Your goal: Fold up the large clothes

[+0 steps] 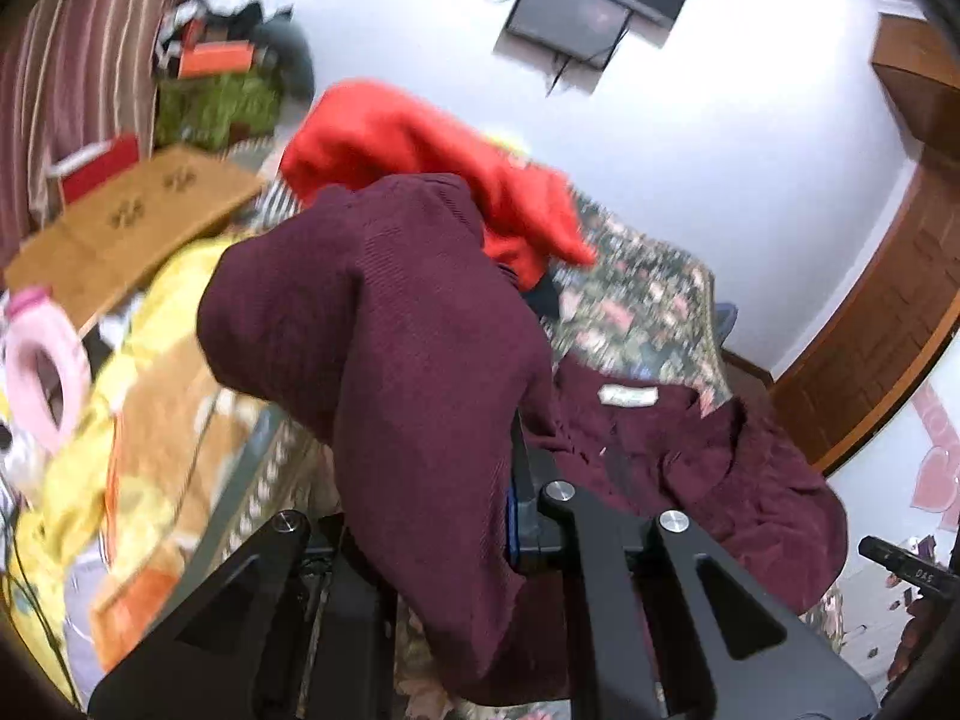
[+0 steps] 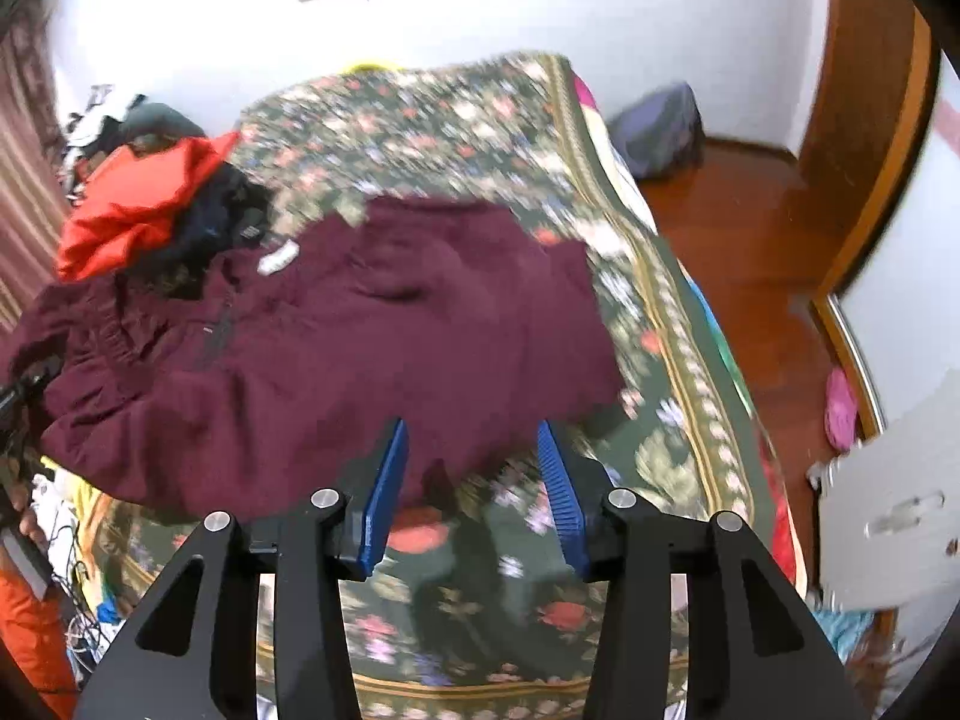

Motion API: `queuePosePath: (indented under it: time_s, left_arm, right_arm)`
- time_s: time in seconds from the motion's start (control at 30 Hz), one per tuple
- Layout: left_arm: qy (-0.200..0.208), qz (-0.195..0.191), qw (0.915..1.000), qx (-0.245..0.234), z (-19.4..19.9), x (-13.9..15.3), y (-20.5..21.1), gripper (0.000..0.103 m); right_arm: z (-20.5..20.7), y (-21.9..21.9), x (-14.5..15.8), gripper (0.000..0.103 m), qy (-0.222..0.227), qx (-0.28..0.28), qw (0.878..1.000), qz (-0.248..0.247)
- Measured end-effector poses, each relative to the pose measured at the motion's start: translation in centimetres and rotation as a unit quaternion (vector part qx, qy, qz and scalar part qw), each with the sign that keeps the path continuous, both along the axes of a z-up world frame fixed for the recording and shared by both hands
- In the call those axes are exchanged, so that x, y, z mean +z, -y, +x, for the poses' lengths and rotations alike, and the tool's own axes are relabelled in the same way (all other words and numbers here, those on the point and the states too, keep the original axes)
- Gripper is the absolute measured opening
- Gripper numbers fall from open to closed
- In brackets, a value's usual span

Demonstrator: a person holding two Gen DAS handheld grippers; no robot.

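Observation:
A large maroon garment (image 2: 360,330) lies spread on the floral bedspread (image 2: 420,132), its white neck label (image 2: 279,258) showing. My left gripper (image 1: 504,480) is shut on a fold of this maroon garment (image 1: 390,330). The cloth is lifted and drapes over the fingers, hiding most of them. The rest of the garment, with its label (image 1: 627,396), rests on the bed behind. My right gripper (image 2: 471,426) is open above the garment's near hem, its blue pads (image 2: 387,498) apart and pressing on nothing.
A red garment (image 2: 138,204) over dark clothes is heaped at the bed's far left. Beside the bed are a yellow sheet (image 1: 168,276), a wooden board (image 1: 138,210) and a pink ring (image 1: 42,378). Wooden floor (image 2: 750,228) and a dark bag (image 2: 660,126) lie right.

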State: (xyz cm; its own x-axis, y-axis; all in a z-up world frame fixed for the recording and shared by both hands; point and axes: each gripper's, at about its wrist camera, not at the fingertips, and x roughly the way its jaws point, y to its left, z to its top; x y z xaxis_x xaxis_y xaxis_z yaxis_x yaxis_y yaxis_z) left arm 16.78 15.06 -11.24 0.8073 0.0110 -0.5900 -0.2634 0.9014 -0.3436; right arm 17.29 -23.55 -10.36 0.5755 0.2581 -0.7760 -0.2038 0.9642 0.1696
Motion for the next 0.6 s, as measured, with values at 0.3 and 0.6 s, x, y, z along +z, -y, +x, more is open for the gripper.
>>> queuePosePath:
  time_s: [0.3, 0.6]
  left_arm:
    - [0.079, 0.053, 0.9954, 0.010, -0.2, 6.3, 0.9, 0.010]
    - [0.065, 0.089, 0.9939, 0.005, 0.9, 6.8, 3.2, 0.010]
  right_arm:
    - [1.7, -11.5, 0.7, 0.050, 0.001, 0.132, 0.990, 0.044]
    - [1.7, -21.8, -7.2, 0.050, -0.126, 0.235, 0.963, 0.047]
